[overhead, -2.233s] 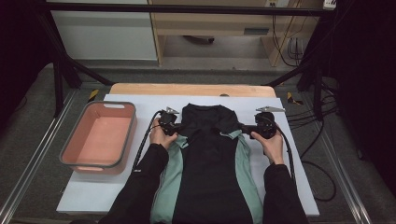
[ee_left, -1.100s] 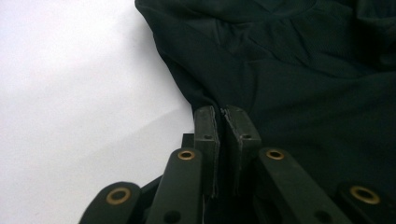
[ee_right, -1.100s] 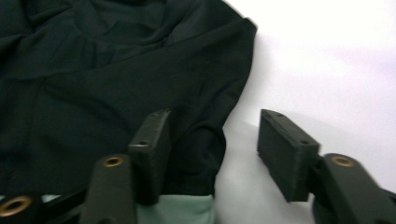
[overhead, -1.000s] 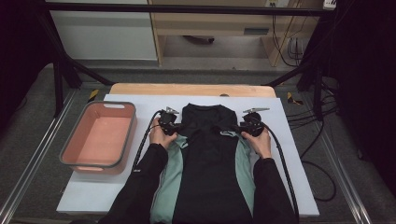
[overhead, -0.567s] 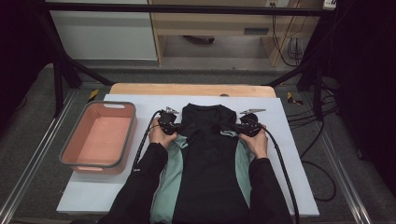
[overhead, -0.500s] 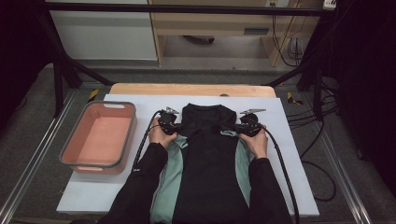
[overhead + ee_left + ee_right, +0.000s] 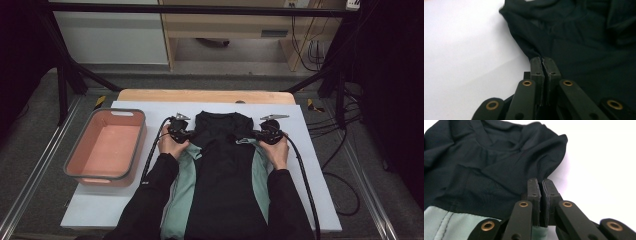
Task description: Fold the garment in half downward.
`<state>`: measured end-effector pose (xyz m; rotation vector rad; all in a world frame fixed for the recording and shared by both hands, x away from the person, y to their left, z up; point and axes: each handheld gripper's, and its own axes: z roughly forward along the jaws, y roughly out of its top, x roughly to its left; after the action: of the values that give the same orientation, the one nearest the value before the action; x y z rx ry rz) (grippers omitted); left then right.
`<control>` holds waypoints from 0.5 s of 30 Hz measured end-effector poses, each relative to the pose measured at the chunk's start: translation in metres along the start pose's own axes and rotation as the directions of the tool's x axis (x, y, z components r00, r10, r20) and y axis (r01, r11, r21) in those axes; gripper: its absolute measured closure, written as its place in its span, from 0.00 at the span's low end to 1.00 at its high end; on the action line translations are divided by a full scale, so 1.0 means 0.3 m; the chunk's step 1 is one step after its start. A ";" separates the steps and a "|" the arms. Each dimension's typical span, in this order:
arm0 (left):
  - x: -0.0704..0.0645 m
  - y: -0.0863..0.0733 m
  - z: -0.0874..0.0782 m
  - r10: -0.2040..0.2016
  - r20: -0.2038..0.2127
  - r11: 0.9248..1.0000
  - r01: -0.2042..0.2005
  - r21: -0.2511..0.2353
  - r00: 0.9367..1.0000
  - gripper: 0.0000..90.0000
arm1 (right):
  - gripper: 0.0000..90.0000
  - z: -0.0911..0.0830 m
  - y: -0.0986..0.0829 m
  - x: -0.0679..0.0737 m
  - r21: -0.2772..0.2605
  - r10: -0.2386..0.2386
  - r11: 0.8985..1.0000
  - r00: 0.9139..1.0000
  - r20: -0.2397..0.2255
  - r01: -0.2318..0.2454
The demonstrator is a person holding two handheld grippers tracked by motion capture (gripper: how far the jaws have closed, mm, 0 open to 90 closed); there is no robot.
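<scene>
On the white table [image 7: 310, 165], a black-and-green shirt [image 7: 222, 175] lies flat; left gripper [image 7: 186, 134] and right gripper [image 7: 256, 135] each clamp a shoulder edge.

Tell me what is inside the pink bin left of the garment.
The pink bin shows a bare pink floor with nothing lying in it. Its near wall hides a strip of that floor along the front.

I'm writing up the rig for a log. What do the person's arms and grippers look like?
Both arms wear black sleeves. The left gripper and right gripper are black, each topped by a grey three-cornered plate and trailing a black cable. Their linkages have brass-coloured rivets.
</scene>
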<state>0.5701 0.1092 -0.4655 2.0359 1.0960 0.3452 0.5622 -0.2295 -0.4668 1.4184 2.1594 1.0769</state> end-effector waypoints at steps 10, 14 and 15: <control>-0.025 0.071 -0.093 0.029 0.014 0.995 -0.028 -0.096 0.999 0.97 | 0.96 -0.078 0.041 0.004 -0.072 -0.008 0.997 1.000 -0.021 0.007; -0.034 0.093 -0.109 0.045 0.010 0.993 -0.043 -0.112 0.999 0.97 | 0.96 -0.098 0.061 0.010 -0.095 -0.021 0.995 1.000 -0.018 0.019; -0.034 0.101 -0.114 0.046 0.010 0.992 -0.045 -0.118 0.999 0.97 | 0.96 -0.101 0.066 0.012 -0.100 -0.023 0.995 1.000 -0.017 0.021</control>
<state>0.5627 0.1087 -0.4191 1.9588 0.9993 0.4101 0.5537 -0.2344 -0.4316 1.3426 2.0975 1.1764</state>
